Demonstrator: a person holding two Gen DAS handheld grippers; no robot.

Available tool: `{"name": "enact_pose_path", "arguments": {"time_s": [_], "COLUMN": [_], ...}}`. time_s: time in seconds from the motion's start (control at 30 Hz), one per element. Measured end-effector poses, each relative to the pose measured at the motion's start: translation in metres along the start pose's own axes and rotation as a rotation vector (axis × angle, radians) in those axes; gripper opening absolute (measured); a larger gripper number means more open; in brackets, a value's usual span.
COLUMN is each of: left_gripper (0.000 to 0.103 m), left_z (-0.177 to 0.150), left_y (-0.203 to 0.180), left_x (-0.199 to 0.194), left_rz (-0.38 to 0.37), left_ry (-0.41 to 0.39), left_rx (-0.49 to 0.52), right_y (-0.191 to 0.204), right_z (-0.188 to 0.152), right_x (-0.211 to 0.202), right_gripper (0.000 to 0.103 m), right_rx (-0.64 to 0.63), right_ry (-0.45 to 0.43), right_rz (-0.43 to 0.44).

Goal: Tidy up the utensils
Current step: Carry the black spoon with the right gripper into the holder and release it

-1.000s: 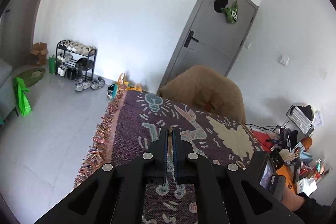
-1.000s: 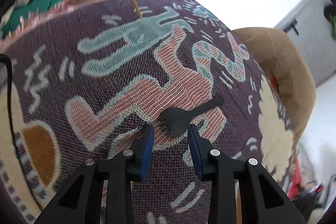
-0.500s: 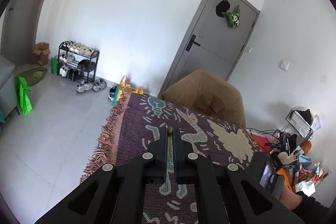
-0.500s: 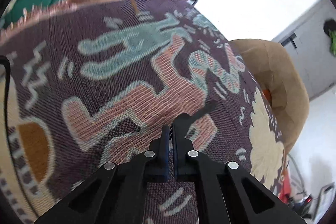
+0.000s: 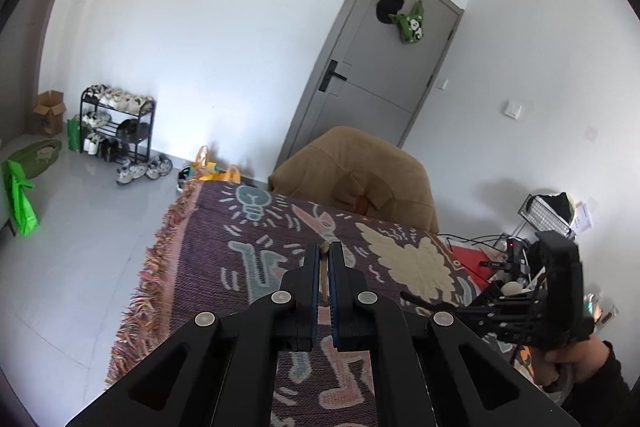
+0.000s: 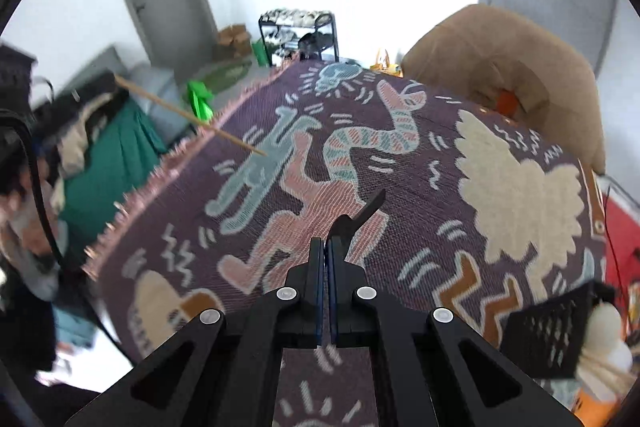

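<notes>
Right gripper (image 6: pixel 325 247) clamps black fork (image 6: pixel 362 215), handle up-right; left gripper (image 5: pixel 325 255) pinches probable chopstick (image 5: pixel 324 267).

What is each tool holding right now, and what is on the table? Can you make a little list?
left tool: shut on a thin wooden stick
right tool: shut on a black fork, lifted off the cloth
table cover: patterned woven cloth with a fringe
black basket: at the right edge, holds pale utensils
behind the table: brown chair, grey door
</notes>
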State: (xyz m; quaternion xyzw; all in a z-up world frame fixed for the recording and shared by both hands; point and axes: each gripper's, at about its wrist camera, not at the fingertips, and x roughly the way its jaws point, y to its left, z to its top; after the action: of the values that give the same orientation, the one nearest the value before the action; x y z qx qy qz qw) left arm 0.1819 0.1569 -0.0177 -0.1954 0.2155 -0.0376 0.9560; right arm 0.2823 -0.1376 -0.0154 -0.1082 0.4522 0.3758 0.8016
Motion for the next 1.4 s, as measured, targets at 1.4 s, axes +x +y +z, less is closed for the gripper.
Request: {"name": "enact_pose_path", "arguments": {"time_s": [1.4], "left_gripper": [0.004], "left_z": [0.015], "left_y": [-0.15], "left_x": [0.062], "left_rz": [-0.274], "left_ry": [0.052], "left_rx": [0.177], "right_y": [-0.157], "right_z": [-0.018], "right_x": [-0.143], "right_gripper": [0.002], "right_rx": [0.653], "right_ry": [0.05], "right_rz": [0.001]}}
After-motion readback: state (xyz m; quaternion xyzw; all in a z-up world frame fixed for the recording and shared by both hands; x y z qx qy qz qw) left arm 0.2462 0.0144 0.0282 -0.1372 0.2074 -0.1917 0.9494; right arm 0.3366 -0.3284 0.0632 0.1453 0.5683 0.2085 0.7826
